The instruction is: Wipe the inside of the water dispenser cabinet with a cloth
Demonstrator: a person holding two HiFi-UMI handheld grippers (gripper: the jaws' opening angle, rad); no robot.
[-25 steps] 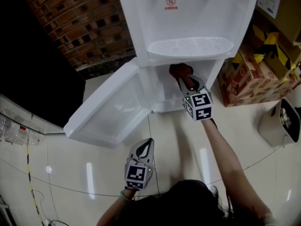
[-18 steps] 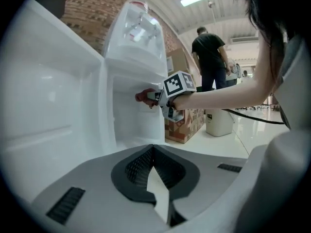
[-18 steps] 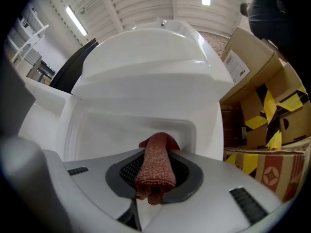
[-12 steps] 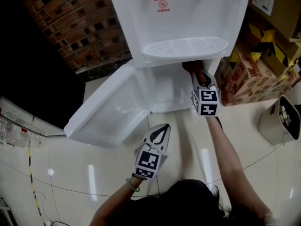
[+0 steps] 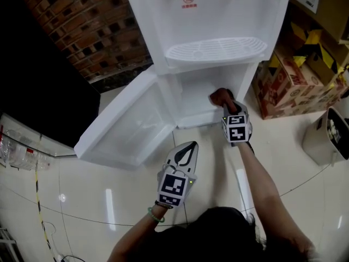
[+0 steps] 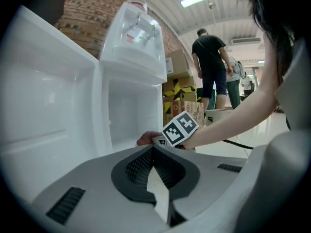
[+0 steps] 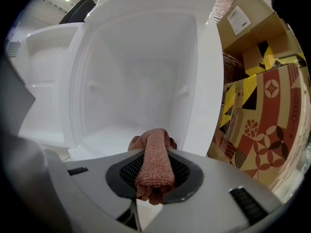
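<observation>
The white water dispenser (image 5: 207, 15) stands on the floor with its lower cabinet (image 5: 196, 94) open and the door (image 5: 128, 127) swung out to the left. My right gripper (image 5: 226, 103) is shut on a reddish-brown cloth (image 5: 220, 96) at the cabinet's front right, near the floor of the compartment. In the right gripper view the cloth (image 7: 154, 166) is pinched between the jaws, facing the white cabinet interior (image 7: 141, 86). My left gripper (image 5: 185, 153) hovers over the floor tiles in front of the cabinet, shut and holding nothing (image 6: 151, 152).
Patterned cardboard boxes (image 5: 294, 86) stand right of the dispenser. A beige bin (image 5: 327, 141) sits at the far right. A brick wall (image 5: 92, 31) rises behind the door. People (image 6: 211, 67) stand in the background of the left gripper view.
My right gripper with the cloth came down from the cabinet's upper right to its lower front right. The left gripper moved forward toward the cabinet, then stayed about still.
</observation>
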